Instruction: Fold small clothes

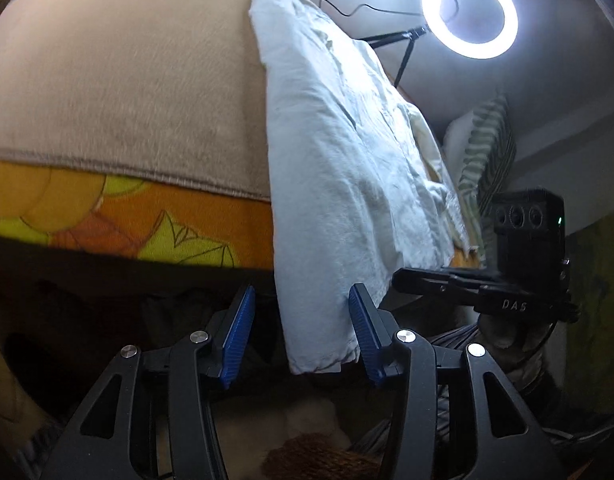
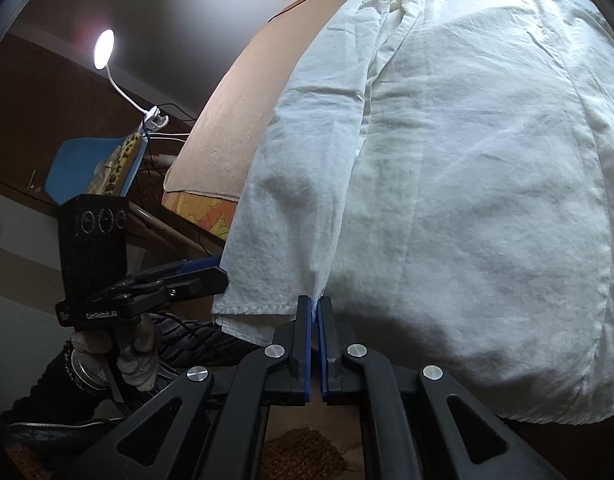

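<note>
A white shirt [image 1: 339, 152] lies on a beige blanket [image 1: 119, 80] and hangs over the bed's front edge. My left gripper [image 1: 301, 300] is open, its blue pads on either side of the shirt's hanging corner, not closed on it. My right gripper [image 2: 316, 304] is shut on the shirt's lower hem [image 2: 447, 200], pinching a fold of cloth between its blue pads. The left gripper also shows in the right wrist view [image 2: 203, 272], at the shirt's left corner. The right gripper's body shows in the left wrist view [image 1: 487, 284].
An orange patterned sheet [image 1: 127, 216] lies under the blanket. A ring light [image 1: 469, 16] stands behind the bed, with a striped pillow [image 1: 487, 148] by the wall. A gooseneck lamp [image 2: 104, 49] and a blue chair [image 2: 87, 164] stand at the left. A brown mat [image 2: 303, 456] lies on the floor below.
</note>
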### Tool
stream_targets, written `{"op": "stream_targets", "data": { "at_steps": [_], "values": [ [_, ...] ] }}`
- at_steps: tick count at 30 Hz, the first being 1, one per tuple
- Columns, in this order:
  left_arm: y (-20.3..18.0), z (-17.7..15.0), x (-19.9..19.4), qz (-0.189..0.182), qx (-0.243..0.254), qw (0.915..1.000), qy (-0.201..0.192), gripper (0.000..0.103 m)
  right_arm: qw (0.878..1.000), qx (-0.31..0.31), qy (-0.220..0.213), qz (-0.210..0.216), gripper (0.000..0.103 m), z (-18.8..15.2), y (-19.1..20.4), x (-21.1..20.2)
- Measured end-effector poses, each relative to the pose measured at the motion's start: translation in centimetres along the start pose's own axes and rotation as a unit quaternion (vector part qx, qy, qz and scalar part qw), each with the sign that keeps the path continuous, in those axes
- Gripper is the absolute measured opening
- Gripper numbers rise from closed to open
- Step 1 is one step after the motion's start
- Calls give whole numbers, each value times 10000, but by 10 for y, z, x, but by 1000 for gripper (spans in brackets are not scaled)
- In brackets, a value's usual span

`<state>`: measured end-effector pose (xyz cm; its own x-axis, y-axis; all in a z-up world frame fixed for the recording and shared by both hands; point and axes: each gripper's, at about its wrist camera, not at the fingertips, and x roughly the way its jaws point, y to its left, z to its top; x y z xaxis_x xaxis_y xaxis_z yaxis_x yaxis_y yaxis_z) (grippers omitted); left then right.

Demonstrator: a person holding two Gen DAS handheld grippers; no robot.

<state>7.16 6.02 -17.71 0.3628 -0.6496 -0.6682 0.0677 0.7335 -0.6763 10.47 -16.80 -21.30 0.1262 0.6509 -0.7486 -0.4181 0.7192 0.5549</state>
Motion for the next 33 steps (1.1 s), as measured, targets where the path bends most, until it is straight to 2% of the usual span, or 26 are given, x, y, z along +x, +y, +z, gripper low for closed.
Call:
{"op": "stream_targets", "data": {
  "at_steps": [1, 3, 5, 7, 9, 13, 17, 19, 20, 22, 27, 28, 33],
  "values": [
    [2, 0, 1, -91, -87, 9999, -5, 47, 10000, 4, -4, -3, 0, 0, 0, -1],
    [4, -1, 3, -309, -220, 9993, -30, 39, 10000, 9, 1, 7, 0, 0, -4, -4],
    [4, -3, 4, -432, -276, 9987, -51, 23, 10000, -2, 9, -13, 0, 0, -5, -5],
    [0, -4, 1, -362, -147, 9991, -139, 12, 10000, 7, 19, 12, 0, 1, -4, -6],
    [-8, -6, -3, -228, 25, 9995, -224, 7, 10000, -15, 28, 47, 0, 2, -3, -7],
    [-23, -6, -17, 74, 430, 9982, -400, 6, 9994, -303, -132, -37, 0, 2, 15, -17],
    [-12, -12, 8, 618, 547, 9966, 2, 6, 9979, -490, 79, -425, 0, 0, 20, -3],
    [-14, -13, 9, 672, 624, 9958, 70, 7, 9973, -481, 145, -543, 0, 0, 18, 2],
    [-17, -13, 7, 739, 714, 9947, 89, 12, 9971, -482, 147, -575, 0, 0, 17, 1],
    [-26, -13, 0, 929, 967, 9909, 64, 14, 9969, -539, 224, -523, 1, 2, 18, -2],
    [-42, -7, -28, 1182, 1501, 9812, -283, 14, 9936, -975, -7, -565, 12, -1, 30, -22],
    [-45, -2, -32, 1239, 1623, 9781, -396, 14, 9934, -1011, -109, -537, 19, 0, 31, -28],
    [-52, 38, -25, 1440, 1831, 9690, -822, 14, 9905, -965, -754, -621, 23, 6, 24, -55]
  ]
}}
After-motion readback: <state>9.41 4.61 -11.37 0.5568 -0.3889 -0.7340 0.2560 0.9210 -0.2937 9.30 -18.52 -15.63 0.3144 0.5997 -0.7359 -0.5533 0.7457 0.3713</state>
